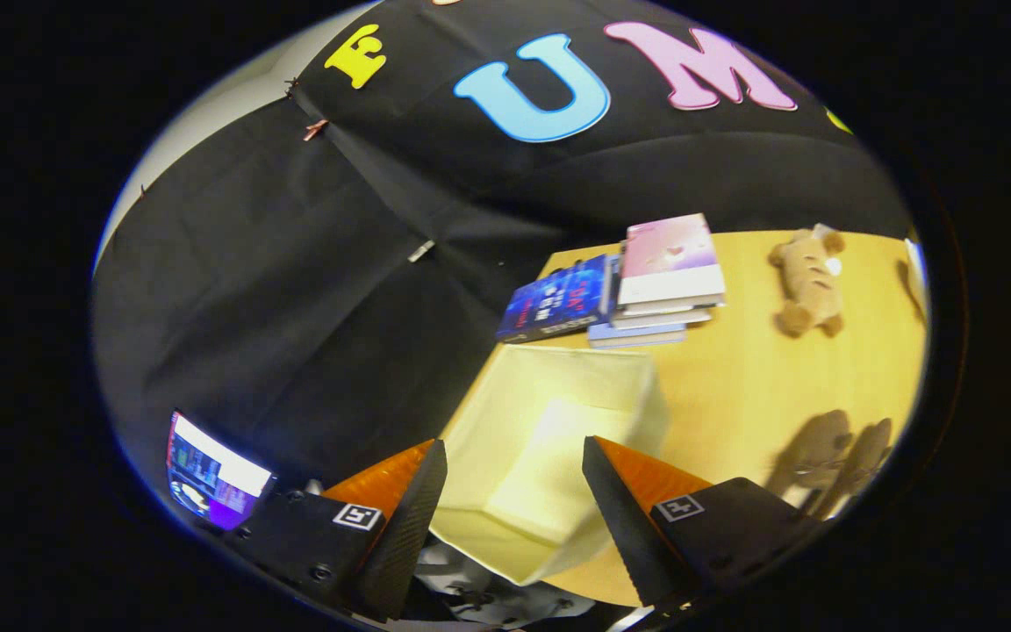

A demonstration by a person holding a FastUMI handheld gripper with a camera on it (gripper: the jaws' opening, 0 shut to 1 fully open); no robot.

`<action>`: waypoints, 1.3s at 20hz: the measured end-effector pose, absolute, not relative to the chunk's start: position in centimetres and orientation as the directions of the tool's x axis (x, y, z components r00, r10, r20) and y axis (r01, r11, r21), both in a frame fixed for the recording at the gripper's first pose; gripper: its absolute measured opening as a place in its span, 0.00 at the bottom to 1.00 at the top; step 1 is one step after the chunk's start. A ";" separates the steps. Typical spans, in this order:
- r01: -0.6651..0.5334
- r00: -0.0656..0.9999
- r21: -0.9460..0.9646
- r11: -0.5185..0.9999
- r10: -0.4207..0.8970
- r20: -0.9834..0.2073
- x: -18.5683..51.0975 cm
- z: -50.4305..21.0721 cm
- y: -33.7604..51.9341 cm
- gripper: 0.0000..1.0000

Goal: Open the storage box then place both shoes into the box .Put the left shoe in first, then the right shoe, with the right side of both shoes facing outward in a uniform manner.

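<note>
A small lit screen point(211, 478) is seen low at the left, and the gripper point(514, 509) is held with its jaws spread wide and nothing pinched. The pale cream fabric storage box point(549, 439) is seen between them, open and empty, set at the edge of the yellow wooden surface point(760, 377), likely for easy dropping in. Open room is left to its right, with stacked books point(637, 285) and a brown soft toy bear point(808, 281) kept well beyond.

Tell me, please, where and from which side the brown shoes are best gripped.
I'd grip one shoe at its raised heel collar, coming down from above with one finger inside the opening: the pair stands upright on the table, so the collar is the thin edge that open fingers can straddle. The gripper is open over the box, the shoes off to its right.
</note>
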State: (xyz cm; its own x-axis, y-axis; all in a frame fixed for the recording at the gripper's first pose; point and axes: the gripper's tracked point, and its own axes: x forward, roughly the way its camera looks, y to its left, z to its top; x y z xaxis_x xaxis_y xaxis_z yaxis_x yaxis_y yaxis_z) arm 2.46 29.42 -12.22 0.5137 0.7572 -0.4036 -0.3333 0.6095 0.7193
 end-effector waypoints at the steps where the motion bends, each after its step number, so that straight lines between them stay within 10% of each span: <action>1: -0.323 0.525 0.694 0.644 0.732 -0.434 2.1 -13.2 27.5 0.97; 19: -0.026 0.544 0.388 0.921 0.339 -0.768 -2.7 -34.2 10.0 0.93; 26: 0.054 0.533 0.339 0.939 0.260 -0.805 1.4 -39.0 11.4 0.72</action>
